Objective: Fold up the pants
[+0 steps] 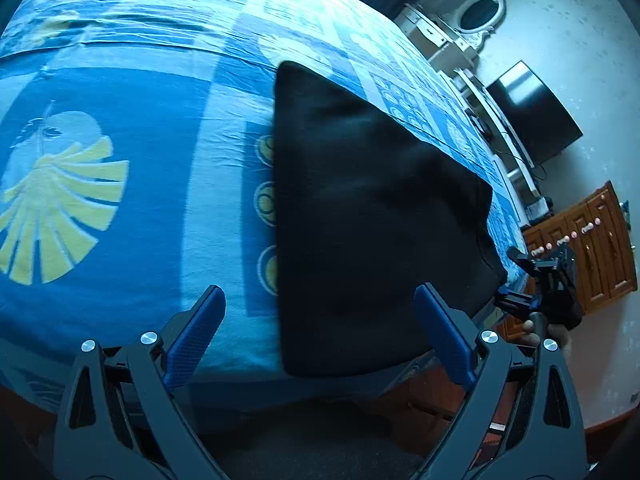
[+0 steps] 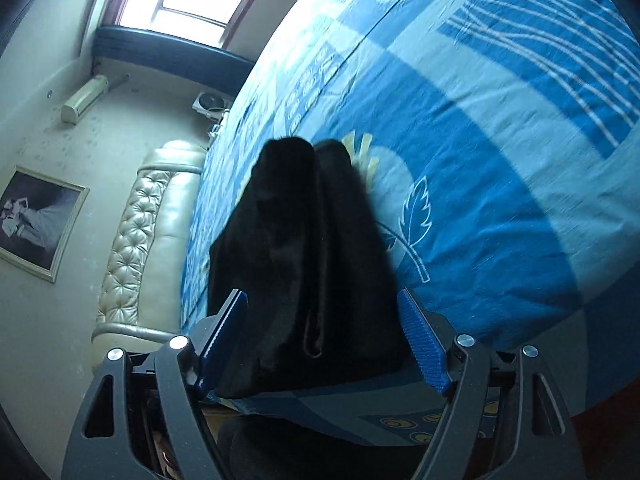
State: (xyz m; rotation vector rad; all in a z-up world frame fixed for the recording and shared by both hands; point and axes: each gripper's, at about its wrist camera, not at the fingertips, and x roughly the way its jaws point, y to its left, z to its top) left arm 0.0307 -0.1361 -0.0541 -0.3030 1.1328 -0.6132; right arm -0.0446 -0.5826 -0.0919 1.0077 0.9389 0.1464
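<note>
Now the black pants point(image 1: 360, 216) lie folded into a compact dark slab on the blue patterned bedspread point(image 1: 152, 200), close to the near edge of the bed. Both tools hang above that edge with nothing pinched: the left gripper point(image 1: 320, 336) has its blue pads spread wide, and the right gripper point(image 2: 324, 340) likewise stands apart over the cloth, which sits between its fingers untouched.
</note>
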